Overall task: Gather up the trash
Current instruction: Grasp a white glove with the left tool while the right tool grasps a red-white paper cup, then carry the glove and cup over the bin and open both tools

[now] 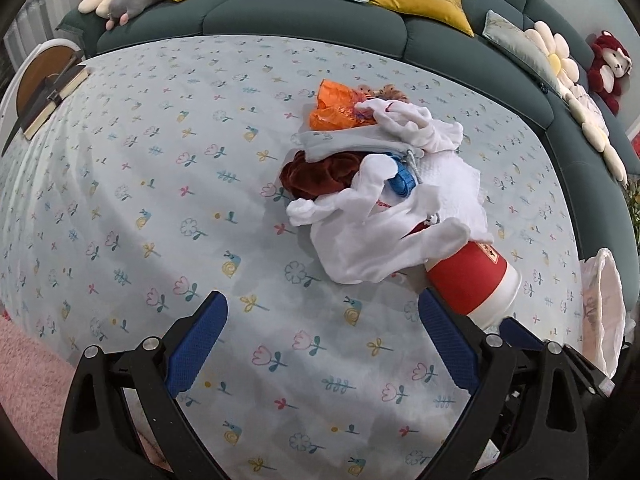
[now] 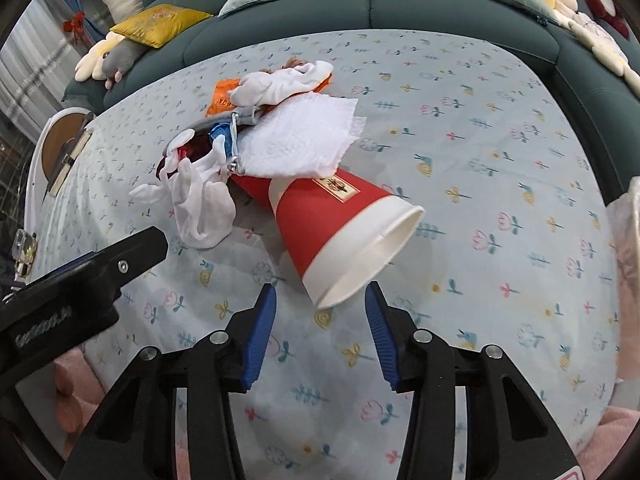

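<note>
A red and white paper cup [image 2: 320, 224] lies on its side on the flowered sheet [image 2: 480, 160], its open mouth towards me. My right gripper [image 2: 320, 290] is open, its blue fingertips on either side of the cup's rim; the rim keeps its round shape. Behind the cup sits a pile: a white paper towel [image 2: 296, 136], white gloves [image 2: 200, 200], an orange wrapper [image 1: 332, 108], a dark red cloth [image 1: 316, 172] and a blue item [image 1: 404, 180]. My left gripper [image 1: 322, 300] hangs open over bare sheet, just left of the cup [image 1: 468, 276], nothing between its fingers.
A dark green padded sofa back [image 1: 320, 12] with yellow and pale cushions and plush toys runs along the far side. At the far left a book [image 1: 56, 96] lies on a round side table. A pale plastic bag [image 1: 604, 312] is at the right edge. Pink carpet [image 2: 76, 400] lies below.
</note>
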A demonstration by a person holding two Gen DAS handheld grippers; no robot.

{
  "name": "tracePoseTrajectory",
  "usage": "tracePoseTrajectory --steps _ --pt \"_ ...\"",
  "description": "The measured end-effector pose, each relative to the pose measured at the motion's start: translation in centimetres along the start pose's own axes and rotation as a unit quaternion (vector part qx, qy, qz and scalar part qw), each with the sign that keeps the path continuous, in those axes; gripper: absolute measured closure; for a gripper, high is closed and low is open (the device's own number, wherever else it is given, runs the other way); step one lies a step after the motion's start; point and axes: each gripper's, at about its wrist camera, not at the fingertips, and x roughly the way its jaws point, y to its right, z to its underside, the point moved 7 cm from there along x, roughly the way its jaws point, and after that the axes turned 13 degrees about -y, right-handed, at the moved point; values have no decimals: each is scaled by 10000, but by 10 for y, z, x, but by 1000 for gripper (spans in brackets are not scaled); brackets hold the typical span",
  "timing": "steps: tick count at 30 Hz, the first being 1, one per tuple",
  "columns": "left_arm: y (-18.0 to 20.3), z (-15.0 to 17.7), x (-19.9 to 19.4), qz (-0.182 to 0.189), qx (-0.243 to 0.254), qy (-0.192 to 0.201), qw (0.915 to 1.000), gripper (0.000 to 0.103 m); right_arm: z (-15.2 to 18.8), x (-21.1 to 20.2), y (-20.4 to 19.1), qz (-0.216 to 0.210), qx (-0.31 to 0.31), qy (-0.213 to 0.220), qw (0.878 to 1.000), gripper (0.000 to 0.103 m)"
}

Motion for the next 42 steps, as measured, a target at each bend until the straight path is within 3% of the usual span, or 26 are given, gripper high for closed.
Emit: tracePoseTrajectory --steps 2,4,10,13,16,19,20,31,42 --pt "5 -2 1 51 86 5 10000 11 -3 4 -1 -24 -24 -30 10000 71" --pt "12 -3 3 82 183 15 9998 11 -6 8 -2 -67 -49 -65 9999 85" --pt "29 -15 8 179 313 36 9993 18 -9 6 3 -136 -46 -48 9999 100" --pt "35 -20 12 294 319 -30 9991 33 -8 0 7 -161 3 -25 9999 100" --pt "43 -24 14 402 374 -52 9985 59 -8 -7 12 -194 49 20 9998 100" --pt "50 -25 14 480 488 -107 9976 93 -7 -16 18 -196 95 94 9997 100" --pt "52 -24 12 507 506 -115 9974 96 -6 -18 19 -194 102 118 9997 100" --pt "80 -11 -38 937 652 137 9934 99 2 -84 36 -256 201 694 9971 100" --pt "147 13 -91 1248 1209 454 9837 99 21 -146 74 -304 531 1337 9891 100"
